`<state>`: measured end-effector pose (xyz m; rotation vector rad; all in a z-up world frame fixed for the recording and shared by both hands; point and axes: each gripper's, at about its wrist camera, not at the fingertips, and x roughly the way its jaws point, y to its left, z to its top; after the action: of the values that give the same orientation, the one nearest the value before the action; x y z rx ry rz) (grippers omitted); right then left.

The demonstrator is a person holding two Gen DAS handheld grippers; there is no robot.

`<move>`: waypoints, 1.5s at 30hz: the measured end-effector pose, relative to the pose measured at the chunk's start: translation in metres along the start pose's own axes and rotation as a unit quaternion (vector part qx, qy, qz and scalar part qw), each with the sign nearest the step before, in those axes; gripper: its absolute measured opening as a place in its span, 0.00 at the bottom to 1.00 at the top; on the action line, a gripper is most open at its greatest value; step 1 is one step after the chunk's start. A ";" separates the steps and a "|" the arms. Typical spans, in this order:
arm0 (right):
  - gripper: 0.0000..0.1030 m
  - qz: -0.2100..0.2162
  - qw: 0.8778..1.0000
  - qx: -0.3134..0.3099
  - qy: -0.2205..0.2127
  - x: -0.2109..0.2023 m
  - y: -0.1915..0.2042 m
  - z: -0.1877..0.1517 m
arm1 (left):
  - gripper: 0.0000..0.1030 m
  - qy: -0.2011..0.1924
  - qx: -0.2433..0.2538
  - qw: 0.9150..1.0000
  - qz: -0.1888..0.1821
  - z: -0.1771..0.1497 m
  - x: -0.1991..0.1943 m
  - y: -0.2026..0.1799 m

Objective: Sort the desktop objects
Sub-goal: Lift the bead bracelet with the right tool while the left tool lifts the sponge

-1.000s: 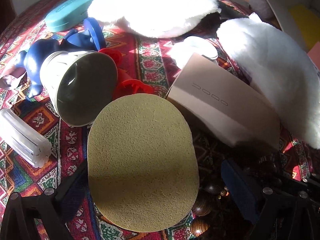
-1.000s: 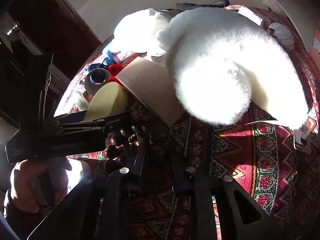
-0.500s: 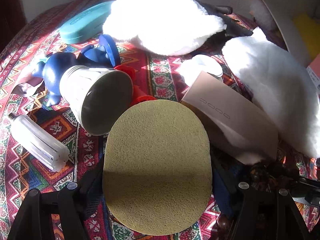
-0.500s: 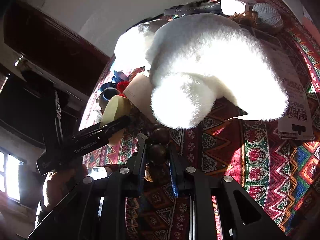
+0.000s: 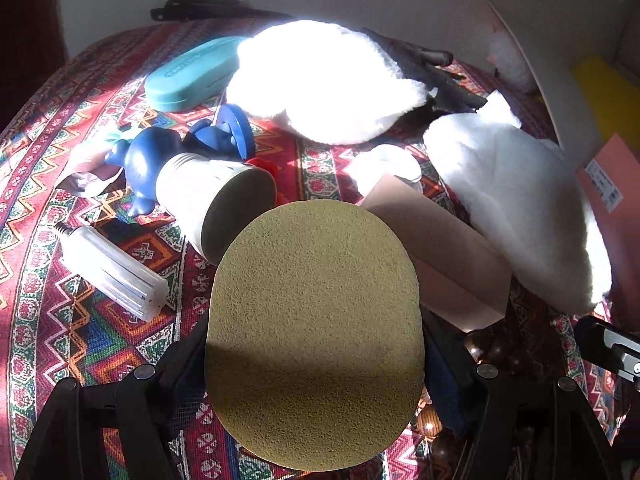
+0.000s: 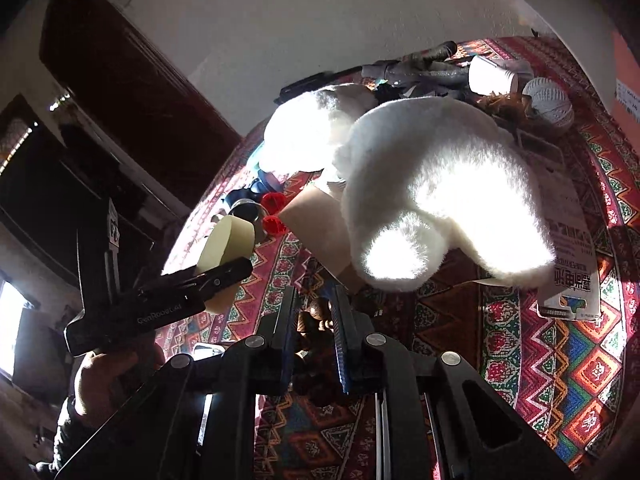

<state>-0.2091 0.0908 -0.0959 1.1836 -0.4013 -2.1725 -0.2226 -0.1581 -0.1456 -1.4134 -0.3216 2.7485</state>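
Observation:
My left gripper (image 5: 316,360) is shut on a yellow oval sponge (image 5: 316,320), held flat above the patterned tablecloth (image 5: 100,344). In the right wrist view the same sponge (image 6: 228,248) sits at the tip of the left gripper, which a hand holds. My right gripper (image 6: 314,292) is shut on a string of brown wooden beads (image 6: 319,310), lifted off the cloth. Part of the string hangs down behind the fingers. More beads (image 5: 480,348) show at the lower right of the left wrist view.
A white cup (image 5: 216,204) lies on its side by a blue figurine (image 5: 148,160). Around them are a clear tube (image 5: 112,272), a teal case (image 5: 188,76), a tan card (image 5: 448,256) and two white fluffy pieces (image 5: 328,80) (image 5: 516,208). A yarn ball (image 6: 548,102) and a carton (image 6: 572,276) lie further right.
The left gripper has drawn back and up with the sponge. The right gripper has closed on the beads and lifted them, tipping upward.

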 end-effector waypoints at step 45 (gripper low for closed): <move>0.19 0.243 0.939 0.205 0.132 0.123 -0.016 -0.036 | 0.75 0.008 -0.018 1.000 0.004 -0.009 -0.015 0.036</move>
<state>-0.2345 0.0238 -0.2033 1.3955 -0.9514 -1.5211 -0.2043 -0.1940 -0.1459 -1.4486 -0.3679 2.7493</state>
